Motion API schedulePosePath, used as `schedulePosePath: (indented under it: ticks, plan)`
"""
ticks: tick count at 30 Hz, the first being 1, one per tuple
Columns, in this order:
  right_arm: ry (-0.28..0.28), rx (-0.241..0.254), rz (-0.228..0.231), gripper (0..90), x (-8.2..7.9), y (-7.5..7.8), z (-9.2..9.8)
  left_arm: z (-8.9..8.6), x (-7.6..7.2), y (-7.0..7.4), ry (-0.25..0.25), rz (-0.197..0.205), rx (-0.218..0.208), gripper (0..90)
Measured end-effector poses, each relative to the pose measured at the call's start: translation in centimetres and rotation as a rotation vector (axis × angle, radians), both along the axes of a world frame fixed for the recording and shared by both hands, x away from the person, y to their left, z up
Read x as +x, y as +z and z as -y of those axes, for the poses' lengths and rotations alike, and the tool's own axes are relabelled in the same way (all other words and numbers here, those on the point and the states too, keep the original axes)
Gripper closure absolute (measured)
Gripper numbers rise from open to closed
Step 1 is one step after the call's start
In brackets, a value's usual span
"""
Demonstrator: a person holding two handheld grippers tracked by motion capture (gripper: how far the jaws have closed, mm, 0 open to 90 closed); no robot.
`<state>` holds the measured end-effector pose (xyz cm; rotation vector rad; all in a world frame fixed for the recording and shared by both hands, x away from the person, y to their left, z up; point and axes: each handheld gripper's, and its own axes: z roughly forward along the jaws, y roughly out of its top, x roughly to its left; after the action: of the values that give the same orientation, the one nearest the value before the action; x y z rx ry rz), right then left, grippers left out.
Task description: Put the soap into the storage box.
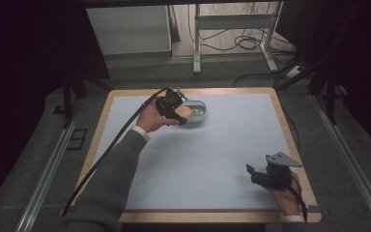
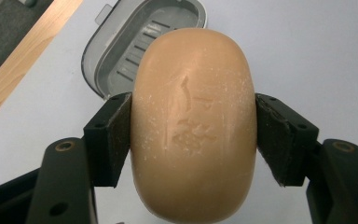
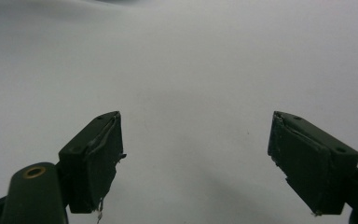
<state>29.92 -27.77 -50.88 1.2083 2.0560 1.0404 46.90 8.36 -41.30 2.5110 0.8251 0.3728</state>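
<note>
An oval tan bar of soap (image 2: pixel 193 126) is clamped between the two black pads of my left gripper (image 2: pixel 193 133), which is shut on it. Just beyond the soap lies a grey soap dish (image 2: pixel 135 44) with a ribbed floor, resting on the light mat. From above, the left gripper (image 1: pixel 178 112) holds the soap (image 1: pixel 183 111) at the near left rim of the dish (image 1: pixel 197 110), at the far middle of the table. My right gripper (image 3: pixel 196 154) stands open over bare mat, and in the high view it (image 1: pixel 252 173) rests near the table's front right corner.
A pale blue-grey mat (image 1: pixel 207 154) covers the wooden table (image 1: pixel 290 125), whose edge shows as a border. A black cable (image 1: pixel 121 135) trails from the left gripper off the left side. Behind the table stand a white frame and loose cables on the floor.
</note>
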Motion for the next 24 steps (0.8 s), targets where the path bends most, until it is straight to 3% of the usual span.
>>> schedulePosePath:
  ticks: [8,12,14,24]
  plan:
    - [0.001,0.003,0.0,17.8,0.0,0.0,0.0,1.2,1.2,-0.7,-0.003,-0.008,0.039,32.7]
    - [0.002,0.005,-0.003,17.9,0.1,0.0,0.0,1.3,1.8,-1.1,0.001,-0.019,0.026,32.8]
    - [0.001,0.005,-0.002,17.8,0.1,0.0,0.0,1.5,2.1,-1.3,0.0,-0.023,0.049,32.7]
    - [0.003,0.012,-0.001,17.9,0.0,0.1,0.1,2.2,3.4,-1.5,-0.001,-0.033,0.016,32.7]
